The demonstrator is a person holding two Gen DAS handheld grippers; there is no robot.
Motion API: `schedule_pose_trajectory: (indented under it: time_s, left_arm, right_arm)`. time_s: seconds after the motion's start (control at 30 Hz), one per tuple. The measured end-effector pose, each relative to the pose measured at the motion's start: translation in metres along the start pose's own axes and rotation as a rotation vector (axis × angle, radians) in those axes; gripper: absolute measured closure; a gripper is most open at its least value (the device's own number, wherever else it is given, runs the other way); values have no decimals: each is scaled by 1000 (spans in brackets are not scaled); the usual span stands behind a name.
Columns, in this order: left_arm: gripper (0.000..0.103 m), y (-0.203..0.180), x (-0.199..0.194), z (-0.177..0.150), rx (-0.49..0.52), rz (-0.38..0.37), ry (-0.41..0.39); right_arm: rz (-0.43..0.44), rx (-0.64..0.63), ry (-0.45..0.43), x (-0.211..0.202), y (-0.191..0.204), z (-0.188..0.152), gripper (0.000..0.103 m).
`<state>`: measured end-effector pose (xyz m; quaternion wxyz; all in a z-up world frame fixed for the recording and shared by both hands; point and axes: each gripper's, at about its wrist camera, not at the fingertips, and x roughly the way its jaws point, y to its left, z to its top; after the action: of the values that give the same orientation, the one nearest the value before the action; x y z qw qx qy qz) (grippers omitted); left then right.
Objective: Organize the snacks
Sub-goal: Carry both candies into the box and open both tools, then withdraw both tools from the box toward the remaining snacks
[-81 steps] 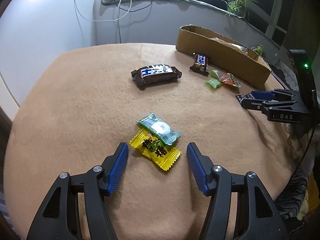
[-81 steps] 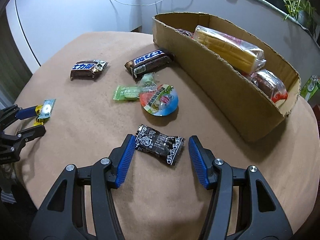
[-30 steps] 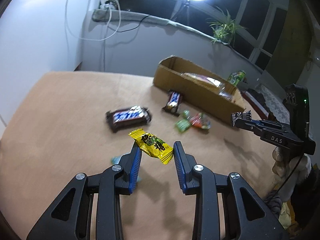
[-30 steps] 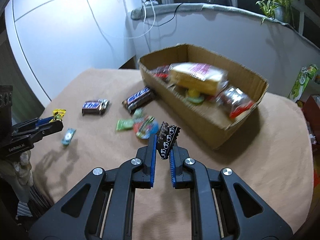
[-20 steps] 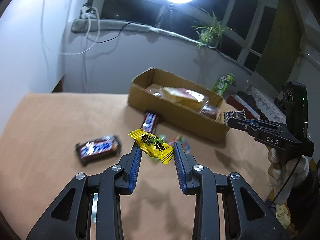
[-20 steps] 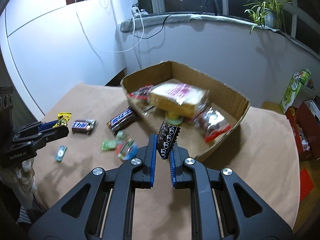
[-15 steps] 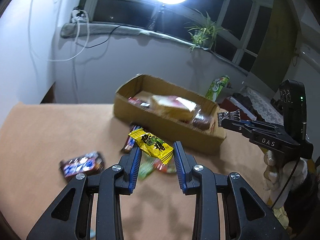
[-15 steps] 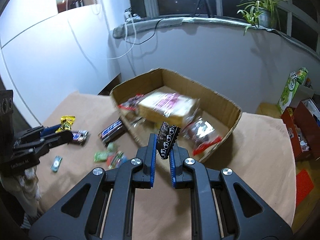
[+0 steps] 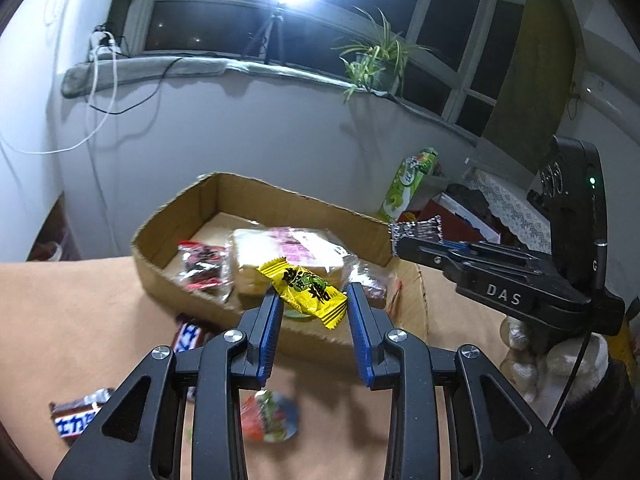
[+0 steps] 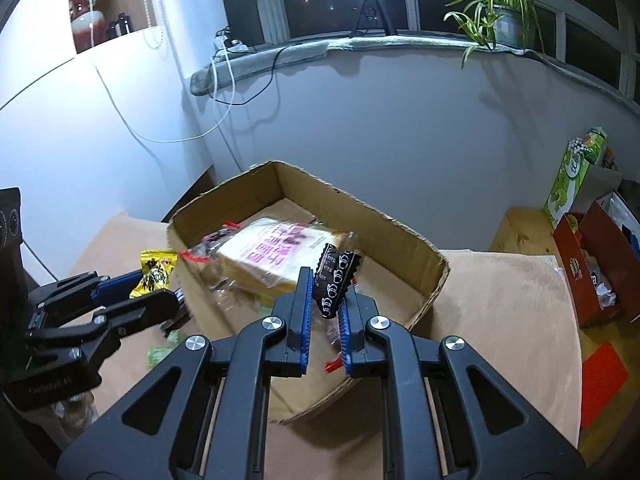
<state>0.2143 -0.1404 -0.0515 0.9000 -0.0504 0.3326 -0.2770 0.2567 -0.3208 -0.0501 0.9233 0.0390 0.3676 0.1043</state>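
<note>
Both hands are loaded here. The left hand-held gripper (image 9: pixel 312 312) is clamped on a yellow candy (image 9: pixel 303 290), pinched crosswise between the blue pads, and the right hand-held gripper (image 10: pixel 323 312) has its jaws nearly together on a small black snack packet (image 10: pixel 335 282) that sticks up out of them. Both hang in the air at the near wall of the cardboard box (image 10: pixel 384 220).

The box already has stuff in it: a bagged loaf of sliced bread (image 10: pixel 268 258) takes up the middle, with a red-and-black packet (image 9: pixel 202 266) on its left and a darker wrapped snack (image 9: pixel 366 280) on its right.

On the tan surface (image 9: pixel 72 320) in front of the box there's a chocolate bar (image 9: pixel 188 336) right against the wall, another chocolate bar (image 9: pixel 76 416) further out at the edge, and a round jelly cup (image 9: pixel 270 416), blurry, under the left gripper. Off to the side stands a green carton (image 10: pixel 576 176).
</note>
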Motion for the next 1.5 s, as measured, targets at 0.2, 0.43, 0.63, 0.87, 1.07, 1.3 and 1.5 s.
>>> schedule_pose_trajectory:
  time_s: [0.2,0.43,0.63,0.87,1.07,1.3,1.5]
  left_arm:
    - [72,-5,18,3,12,0,26]
    - [72,-10,32,2,29,1,59]
    - [54,-11,34,3,14,12,71]
    - [48,-7,25,4,9,25,56]
    - [48,-4,9,5,-7,32,37]
    - [48,6,-27,1,-28,43,7]
    - [48,27,-71,-15,-65,75,-26]
  right_arm:
    - [-1,17,16,13,-11,2,91]
    - [-1,27,23,21,-17,1,91]
    - [-12,41,-1,16,-19,2,53]
    - [-13,37,-8,5,-14,3,52]
    - [-9,27,-13,-8,-2,1,52]
    - [17,-14,-22,-32,27,-9,52]
    - [54,-60,-16,-47,53,-25,50]
